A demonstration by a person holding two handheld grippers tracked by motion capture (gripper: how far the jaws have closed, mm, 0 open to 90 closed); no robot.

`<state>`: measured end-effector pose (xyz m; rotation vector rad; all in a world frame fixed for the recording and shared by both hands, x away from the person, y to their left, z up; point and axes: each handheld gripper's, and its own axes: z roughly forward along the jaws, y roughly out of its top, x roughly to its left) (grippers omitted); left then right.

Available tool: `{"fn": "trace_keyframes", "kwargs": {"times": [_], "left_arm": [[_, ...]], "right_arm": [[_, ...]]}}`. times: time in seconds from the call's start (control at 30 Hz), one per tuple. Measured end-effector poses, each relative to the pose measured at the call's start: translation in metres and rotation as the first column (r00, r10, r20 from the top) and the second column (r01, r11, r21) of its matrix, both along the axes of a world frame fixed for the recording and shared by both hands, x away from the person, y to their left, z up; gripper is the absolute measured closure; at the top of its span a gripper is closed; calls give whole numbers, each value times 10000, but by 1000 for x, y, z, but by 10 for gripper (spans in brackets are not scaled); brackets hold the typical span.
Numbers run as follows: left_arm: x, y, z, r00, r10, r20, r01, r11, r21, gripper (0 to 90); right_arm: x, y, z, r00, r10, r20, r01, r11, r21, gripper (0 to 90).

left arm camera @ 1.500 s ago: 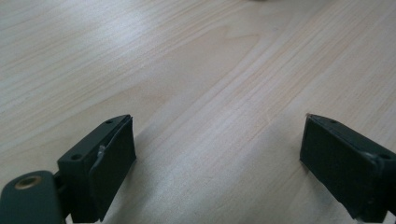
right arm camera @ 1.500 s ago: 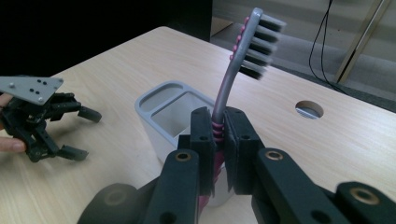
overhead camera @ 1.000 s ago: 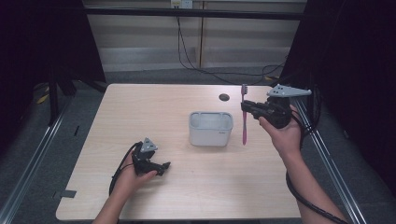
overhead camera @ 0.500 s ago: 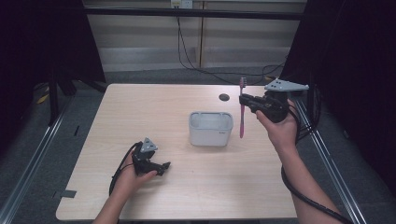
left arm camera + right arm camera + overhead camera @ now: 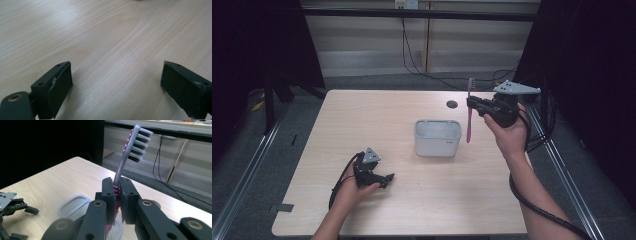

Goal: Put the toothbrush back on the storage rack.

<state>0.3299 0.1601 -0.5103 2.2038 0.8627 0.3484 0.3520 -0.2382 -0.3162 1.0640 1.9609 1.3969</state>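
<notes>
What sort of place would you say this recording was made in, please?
Probably a lab recording station: a bare wooden table ringed by black curtains, loose cables behind it, and a hand-held gripper clamping a toothbrush.

Surface (image 5: 362, 125): pale wood-grain laminate with fine streaks, plus one small dark round hole (image 5: 452, 104) near its far edge. Container (image 5: 437, 138): light grey with a whitish rim. Toothbrush (image 5: 125, 157): silver-grey neck, pink ribbed grip and pink handle, bristles dark grey tipped with white. Right gripper (image 5: 117, 192): black fingers (image 5: 108, 192) with brass-coloured pivot rivets, topped by a grey plate. Left gripper (image 5: 116, 87): matte black fingers (image 5: 56, 86), one brass rivet, grey plate. Surroundings: black curtains, beige wall panels, black cables.
</notes>
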Motion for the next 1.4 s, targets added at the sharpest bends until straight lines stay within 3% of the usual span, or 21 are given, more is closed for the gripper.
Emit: {"fn": "trace_keyframes", "kwargs": {"times": [0.6,1.4], "left_arm": [[0,0,0,10000,42,-14,-42,10000,-26,99],[0,0,0,10000,7,-2,-7,10000,-6,99]], "right_arm": [[10,10,4,9976,-411,565,401,9990,183,832],[23,13,-13,9966,-668,472,646,9968,478,831]]}}
